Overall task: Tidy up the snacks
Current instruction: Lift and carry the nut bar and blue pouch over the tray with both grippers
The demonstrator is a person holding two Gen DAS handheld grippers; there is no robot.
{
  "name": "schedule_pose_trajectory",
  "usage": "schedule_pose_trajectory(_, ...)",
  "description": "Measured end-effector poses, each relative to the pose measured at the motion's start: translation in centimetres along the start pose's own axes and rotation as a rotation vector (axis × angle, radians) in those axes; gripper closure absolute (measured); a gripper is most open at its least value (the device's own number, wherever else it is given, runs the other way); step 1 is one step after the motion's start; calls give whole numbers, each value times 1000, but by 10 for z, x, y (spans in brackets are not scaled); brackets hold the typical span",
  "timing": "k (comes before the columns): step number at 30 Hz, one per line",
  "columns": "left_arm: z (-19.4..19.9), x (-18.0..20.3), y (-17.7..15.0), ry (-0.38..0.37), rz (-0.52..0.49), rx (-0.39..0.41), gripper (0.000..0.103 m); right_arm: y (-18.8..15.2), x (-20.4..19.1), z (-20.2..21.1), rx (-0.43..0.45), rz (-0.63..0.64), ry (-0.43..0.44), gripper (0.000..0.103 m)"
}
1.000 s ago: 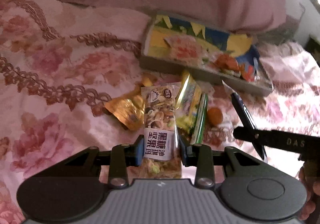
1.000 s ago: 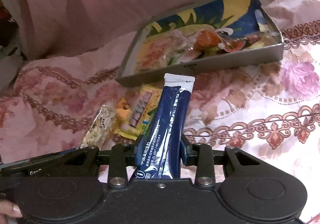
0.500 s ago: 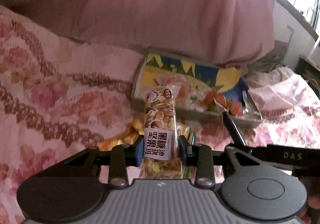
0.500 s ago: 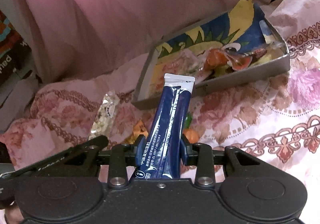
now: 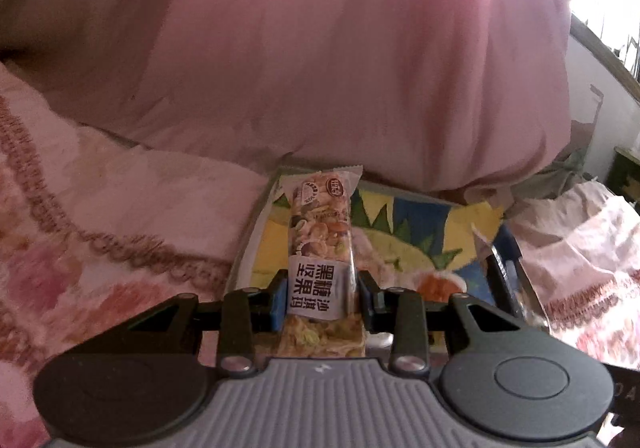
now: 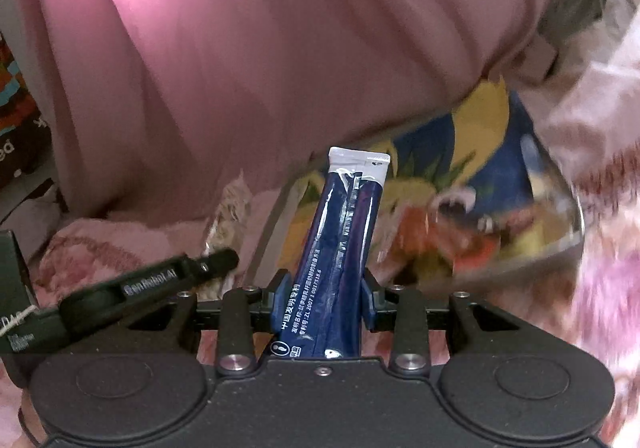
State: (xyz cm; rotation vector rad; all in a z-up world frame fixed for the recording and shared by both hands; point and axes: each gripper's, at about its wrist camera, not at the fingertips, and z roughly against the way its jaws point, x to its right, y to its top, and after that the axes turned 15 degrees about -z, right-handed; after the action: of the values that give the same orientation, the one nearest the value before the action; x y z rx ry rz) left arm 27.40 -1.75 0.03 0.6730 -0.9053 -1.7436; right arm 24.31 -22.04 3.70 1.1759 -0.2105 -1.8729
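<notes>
Floral pink bedspread [image 5: 100, 232] under a picture-lined tray [image 5: 420, 232] and pink quilt [image 5: 320, 48].

- Left gripper [image 5: 323, 298]: black linkage arms, silver screws, blue finger pads, ribbed grey housing along the bottom edge.
- Right gripper [image 6: 325, 302]: black speckled housing, round side discs, silver screws, blue pads.

The left gripper [image 5: 323, 298] has its 2 fingers [image 5: 279, 298] closed in against something clamped between them, pointing forward. The right gripper [image 6: 325, 300] is likewise clamped, with the left one's tip just left of it.
</notes>
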Motion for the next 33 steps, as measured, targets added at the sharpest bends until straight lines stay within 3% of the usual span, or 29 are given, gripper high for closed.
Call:
schedule_pose_trajectory(5, -37, 2, 2, 11, -15, 17, 64, 17, 2, -25, 69, 49, -20, 65)
schedule_pose_trajectory(10, -65, -7, -7, 39, -7, -10, 64, 25, 5, -54, 85, 77, -38, 65)
schedule_pose_trajectory(19, -82, -2, -14, 66, -124, -28, 64, 20, 5, -96, 98, 152, -72, 65)
schedule_pose_trajectory(33, -93, -2, -16, 50, -159, -66, 64, 6, 4, -114, 46, 231, -151, 65)
